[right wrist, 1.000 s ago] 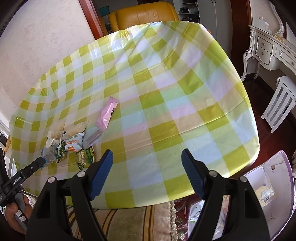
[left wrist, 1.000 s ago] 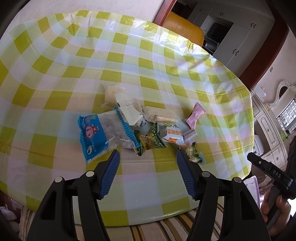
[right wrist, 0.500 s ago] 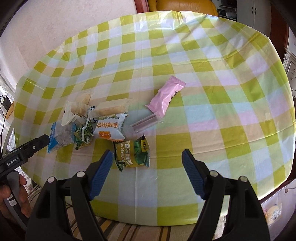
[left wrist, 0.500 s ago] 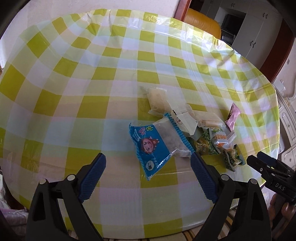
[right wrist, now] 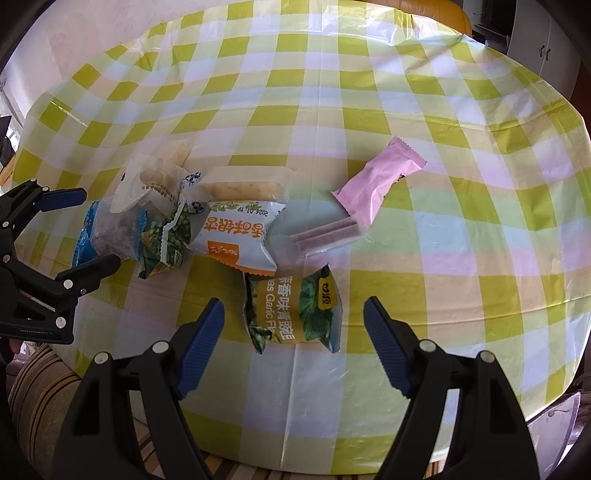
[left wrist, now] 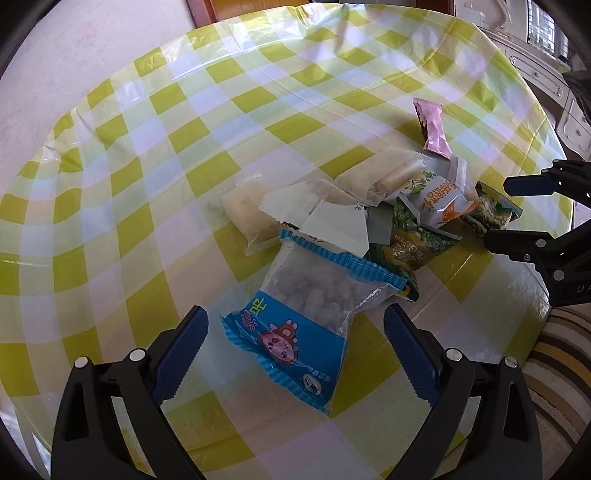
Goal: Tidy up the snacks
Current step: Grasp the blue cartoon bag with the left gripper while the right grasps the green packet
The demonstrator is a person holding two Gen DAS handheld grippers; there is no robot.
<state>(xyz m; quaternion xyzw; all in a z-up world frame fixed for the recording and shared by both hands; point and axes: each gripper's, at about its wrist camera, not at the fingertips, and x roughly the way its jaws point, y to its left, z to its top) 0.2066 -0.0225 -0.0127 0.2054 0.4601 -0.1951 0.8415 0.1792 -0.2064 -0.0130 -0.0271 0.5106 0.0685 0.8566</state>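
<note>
A heap of snack packets lies on the round table with a green-checked cloth (left wrist: 155, 177). My left gripper (left wrist: 295, 328) is open, its fingers on either side of a blue cartoon packet (left wrist: 303, 321). My right gripper (right wrist: 293, 317) is open around a green garlic-pea packet (right wrist: 291, 310). Behind it lie a white-and-orange packet (right wrist: 236, 232), a pink packet (right wrist: 376, 181) and a clear packet of purple sticks (right wrist: 325, 236). Pale biscuit packets (left wrist: 258, 210) and a second green packet (left wrist: 410, 236) lie in the heap. Each gripper shows at the edge of the other's view.
The table edge runs close under both grippers, with a striped seat cover (left wrist: 554, 362) below it. A wall (left wrist: 74, 55) stands behind the table. An orange chair (right wrist: 439, 7) and white cabinets (right wrist: 546, 37) stand beyond the far side.
Both grippers have moved in closer to the heap. The left one now straddles the blue packet, the right one the green garlic-pea packet. Both stay open.
</note>
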